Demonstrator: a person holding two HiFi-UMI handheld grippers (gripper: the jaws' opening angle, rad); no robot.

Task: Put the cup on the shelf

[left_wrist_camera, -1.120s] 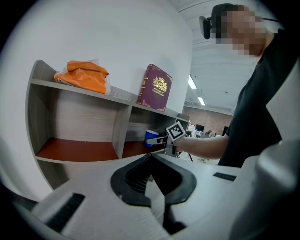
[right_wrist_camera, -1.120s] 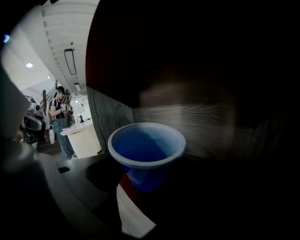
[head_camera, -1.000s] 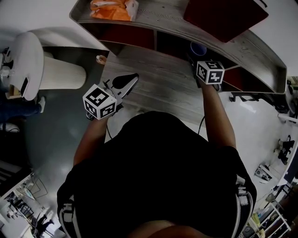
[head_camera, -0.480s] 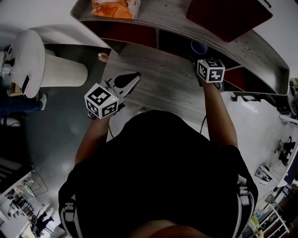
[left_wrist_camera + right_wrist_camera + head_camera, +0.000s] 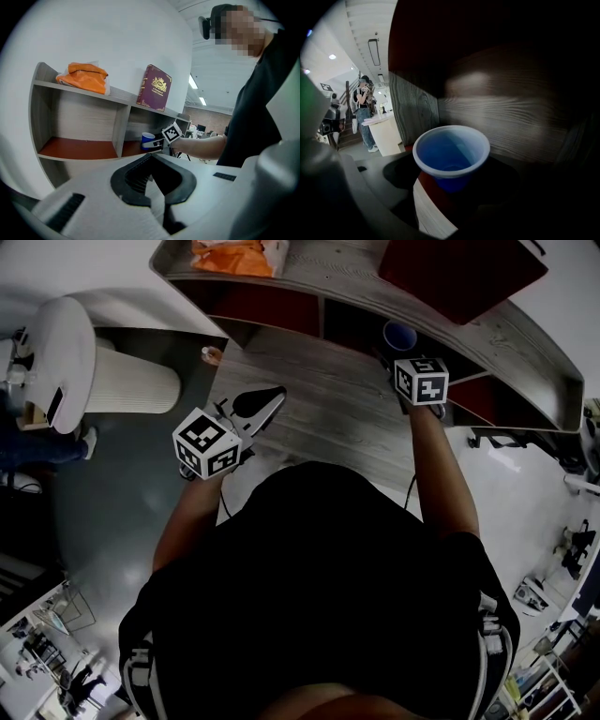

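Left gripper (image 5: 270, 396): hangs over the table (image 5: 319, 418), well short of the shelf (image 5: 77, 119). Jaws together at the tips, nothing between them. The cup lies far ahead of it and off to its right, so this gripper has no part in the coming move.

Right gripper (image 5: 397, 351): reached into the lower right compartment of the shelf. Jaws opening, with the cup (image 5: 451, 152) between them. A dark gap shows beside the cup wall on the gripper's left side. The right side is too dark to read, but the pads do not look to be pressing.

Cup: blue, upright, mouth up, base apparently on the reddish compartment floor. It sits dead ahead of the right gripper, centred on the jaw line, with the grey back wall close behind it. Its long axis runs vertical, square to the gripper's reach.

Judgement: placing looks done, and what remains is release and retreat. The relation that matters is that the cup stands inside the jaw span, straight ahead. The gripper should pull straight back along its own line. Any sideways drift would bring a pad against the cup wall and could tip it.
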